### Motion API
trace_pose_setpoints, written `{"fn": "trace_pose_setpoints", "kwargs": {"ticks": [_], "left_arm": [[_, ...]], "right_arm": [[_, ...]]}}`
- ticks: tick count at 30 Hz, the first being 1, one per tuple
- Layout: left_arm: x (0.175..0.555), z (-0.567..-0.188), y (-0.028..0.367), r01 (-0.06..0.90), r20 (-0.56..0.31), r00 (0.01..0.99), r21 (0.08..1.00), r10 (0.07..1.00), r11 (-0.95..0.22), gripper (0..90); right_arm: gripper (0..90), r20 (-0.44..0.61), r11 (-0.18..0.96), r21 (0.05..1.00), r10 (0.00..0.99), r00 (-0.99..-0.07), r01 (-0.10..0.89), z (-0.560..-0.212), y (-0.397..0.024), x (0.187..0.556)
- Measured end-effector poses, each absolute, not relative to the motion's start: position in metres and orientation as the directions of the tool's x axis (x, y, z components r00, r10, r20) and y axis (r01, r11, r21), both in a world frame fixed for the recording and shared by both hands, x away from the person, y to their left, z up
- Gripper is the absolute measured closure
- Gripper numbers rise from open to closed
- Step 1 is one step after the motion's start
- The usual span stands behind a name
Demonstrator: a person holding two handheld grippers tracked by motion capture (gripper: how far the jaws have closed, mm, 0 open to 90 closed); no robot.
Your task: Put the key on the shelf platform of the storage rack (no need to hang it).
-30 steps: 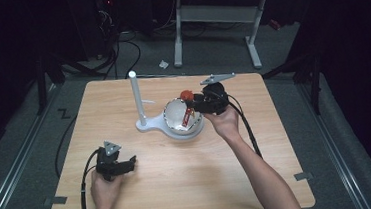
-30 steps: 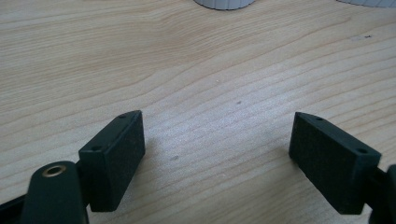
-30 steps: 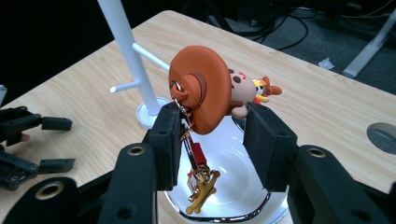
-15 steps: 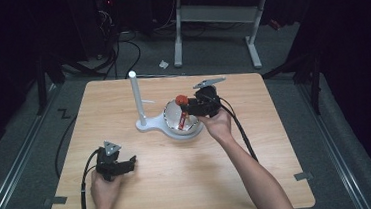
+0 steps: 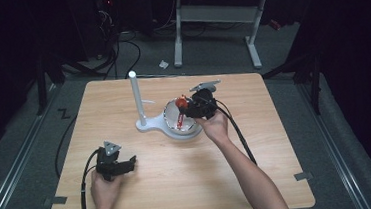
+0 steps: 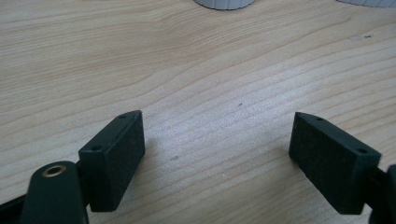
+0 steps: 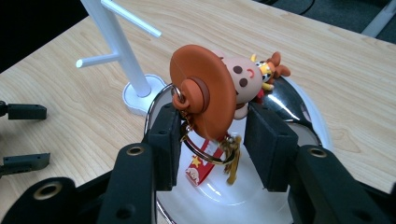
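My right gripper (image 7: 212, 126) is shut on a keychain figure (image 7: 210, 93), a small doll with a wide orange hat, a metal ring and a red strap. It holds the figure just above the white dish (image 7: 322, 135), whose inside is shiny. From the high view, the right gripper (image 5: 188, 112) hangs over the dish (image 5: 175, 131) with the orange-hatted figure (image 5: 181, 104) at its tip. A white stand (image 5: 135, 96) with thin side pegs rises from the dish's base on the left. My left gripper (image 5: 130, 164) rests on the table near the front left, open, with bare wood between its pads (image 6: 116, 154).
The light wooden table (image 5: 180, 185) has open room at the front and right. Cables trail from both grippers over the front edge. Metal table legs (image 5: 253, 34) and more cables stand on the dark floor behind the table.
My right gripper has sunk a little and shifted left over the dish, with the keychain figure still in it. The left gripper has stayed where it was.
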State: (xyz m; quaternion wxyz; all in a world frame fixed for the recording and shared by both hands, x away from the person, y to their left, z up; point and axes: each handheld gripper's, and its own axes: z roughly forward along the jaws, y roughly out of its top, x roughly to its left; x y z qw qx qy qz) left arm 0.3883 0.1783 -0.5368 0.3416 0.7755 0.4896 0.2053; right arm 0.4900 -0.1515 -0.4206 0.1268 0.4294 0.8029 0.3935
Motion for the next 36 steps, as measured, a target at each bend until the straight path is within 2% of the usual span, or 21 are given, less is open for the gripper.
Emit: {"fn": "trace_pose_setpoints", "kwargs": {"ticks": [11, 26, 36], "left_arm": [[0.388, -0.537, 0.178, 0.619, -0.016, 0.436, 0.731, 0.900, -0.287, 18.7], [0.388, -0.537, 0.178, 0.619, -0.015, 0.436, 0.731, 0.900, -0.288, 18.7], [0.388, -0.537, 0.178, 0.619, -0.016, 0.436, 0.731, 0.900, -0.287, 18.7]], "right_arm": [[56.7, 0.100, 0.353, 0.727, 0.794, -0.600, 0.588, -0.429, -0.145, 0.492], [59.1, 0.136, 0.340, 0.687, 0.808, -0.574, 0.642, -0.447, -0.148, 0.495], [50.4, 0.105, 0.342, 0.725, 0.803, -0.587, 0.598, -0.436, -0.159, 0.479]]}}
